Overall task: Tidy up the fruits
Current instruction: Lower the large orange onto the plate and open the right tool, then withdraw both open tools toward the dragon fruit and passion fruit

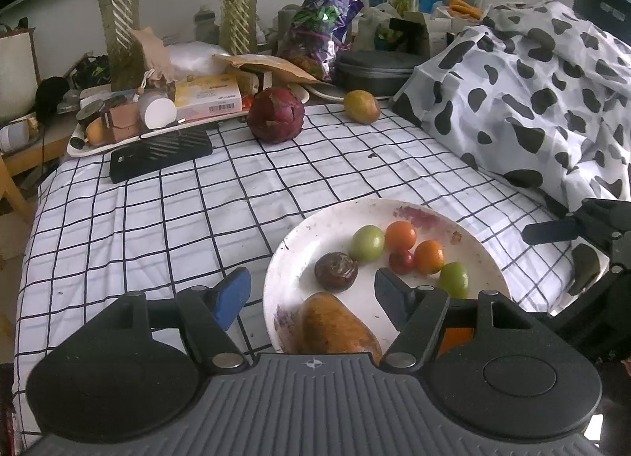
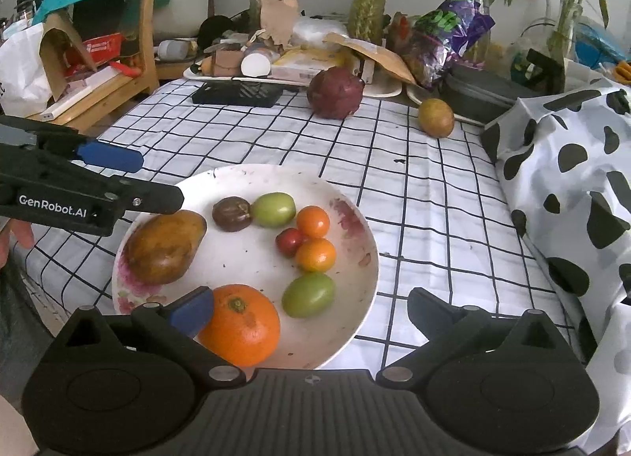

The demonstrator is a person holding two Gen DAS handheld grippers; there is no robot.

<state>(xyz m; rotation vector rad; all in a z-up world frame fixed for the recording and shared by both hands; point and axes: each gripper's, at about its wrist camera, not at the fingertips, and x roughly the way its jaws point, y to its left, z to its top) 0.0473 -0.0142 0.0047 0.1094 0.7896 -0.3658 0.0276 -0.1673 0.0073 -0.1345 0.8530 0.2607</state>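
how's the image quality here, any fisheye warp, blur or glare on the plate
Left wrist view: checked tablecloth lines bow outward from fisheye, corners vignette dark, far clutter soft. Right wrist view: same bowing, round white plate evenly lit without glare, large orange sharp with a soft shadow.

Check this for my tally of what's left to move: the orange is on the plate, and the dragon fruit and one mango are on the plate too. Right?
Not quite. The dragon fruit is off the plate, lying on the checked cloth at the far end, as the right wrist view shows. The orange and one mango are on the plate.
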